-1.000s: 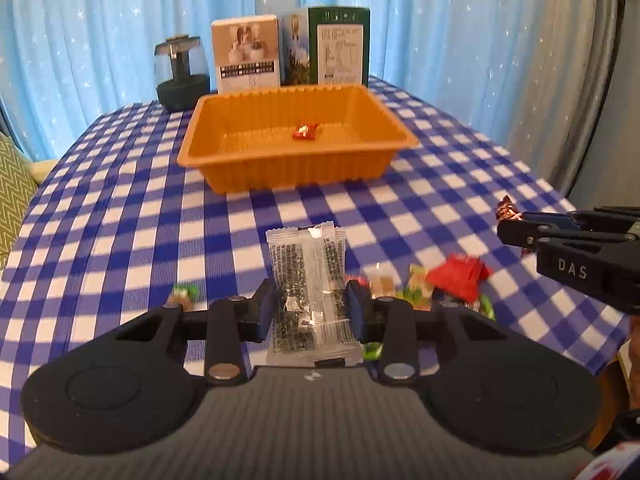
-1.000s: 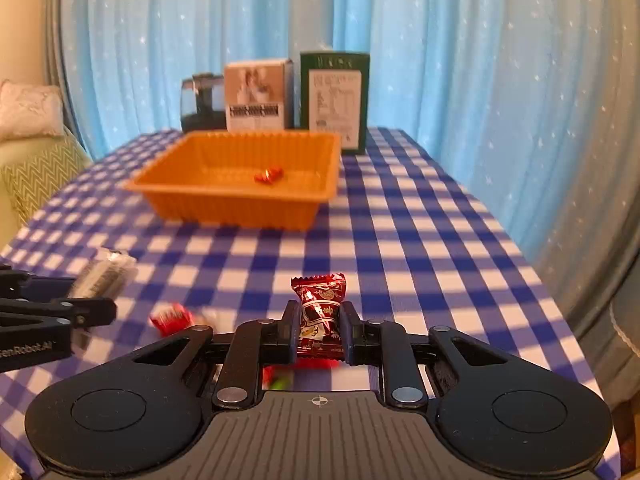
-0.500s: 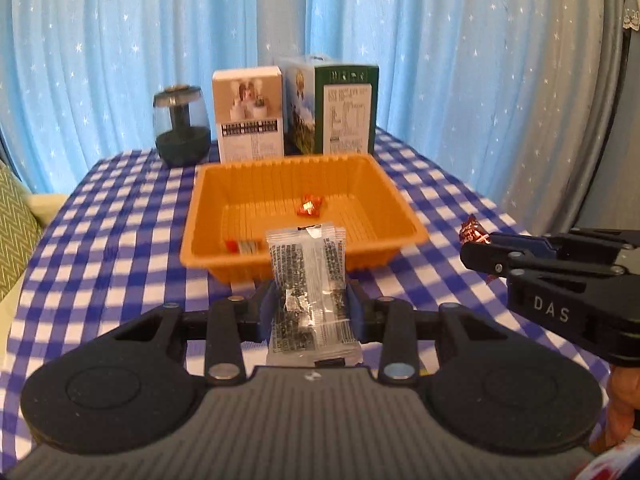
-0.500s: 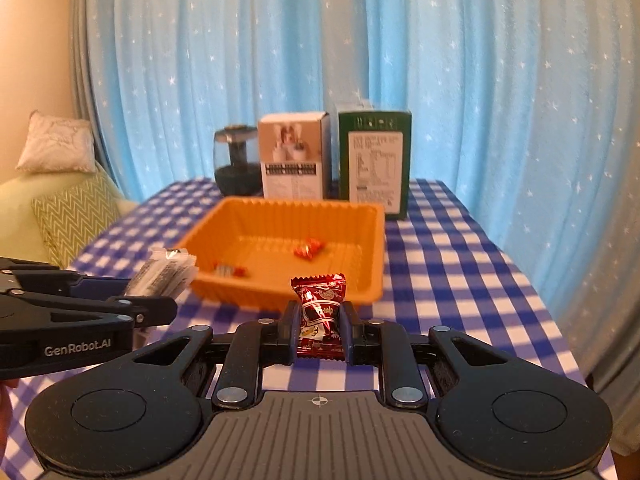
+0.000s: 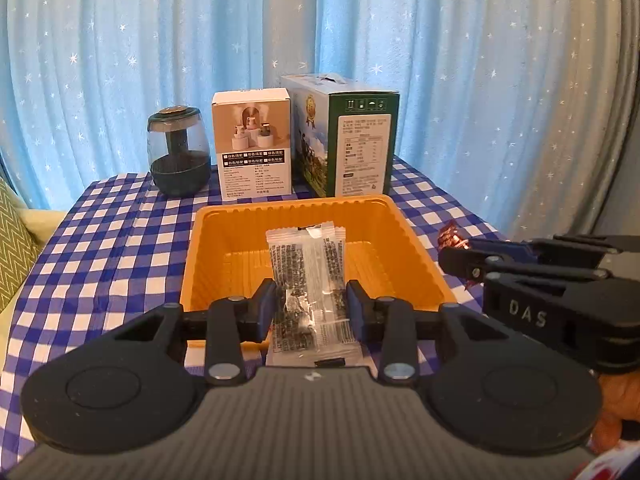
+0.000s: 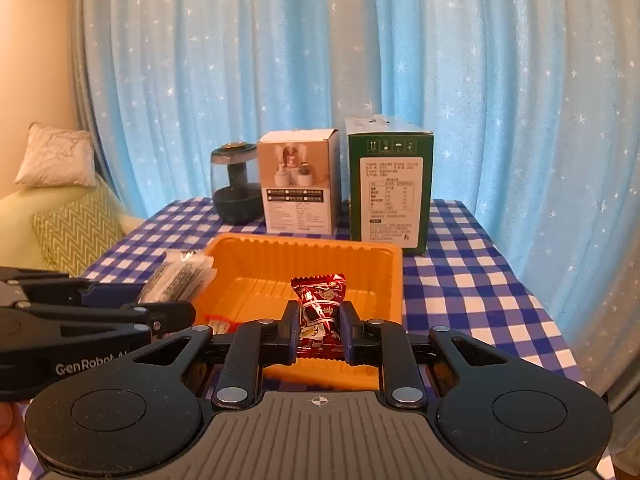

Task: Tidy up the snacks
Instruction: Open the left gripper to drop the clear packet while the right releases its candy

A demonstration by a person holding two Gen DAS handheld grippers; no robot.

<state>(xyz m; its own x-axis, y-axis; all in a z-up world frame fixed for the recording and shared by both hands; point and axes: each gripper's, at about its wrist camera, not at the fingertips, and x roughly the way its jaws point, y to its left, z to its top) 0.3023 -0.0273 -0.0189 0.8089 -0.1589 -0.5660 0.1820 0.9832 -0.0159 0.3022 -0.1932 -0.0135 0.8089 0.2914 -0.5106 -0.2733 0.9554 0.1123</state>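
Left wrist view: the left gripper point(image 5: 311, 312) pinches a clear snack packet point(image 5: 307, 280), held over the near rim of the orange tray point(image 5: 416, 252). At 3 o'clock the right gripper point(image 5: 450, 248) holds a red candy point(image 5: 451, 237).

Right wrist view: the right gripper point(image 6: 319, 330) is pressed tight on the red candy point(image 6: 320, 304), over the orange tray point(image 6: 394, 280). At 9 o'clock the left gripper point(image 6: 176, 312) pinches the clear snack packet point(image 6: 180, 276). Two boxes point(image 6: 298, 184) and a jar point(image 6: 236, 184) stand at 12 o'clock.

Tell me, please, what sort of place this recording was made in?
Probably a home living or dining room: a checked tablecloth, starry blue curtains, and a sofa with cushions beside the table.
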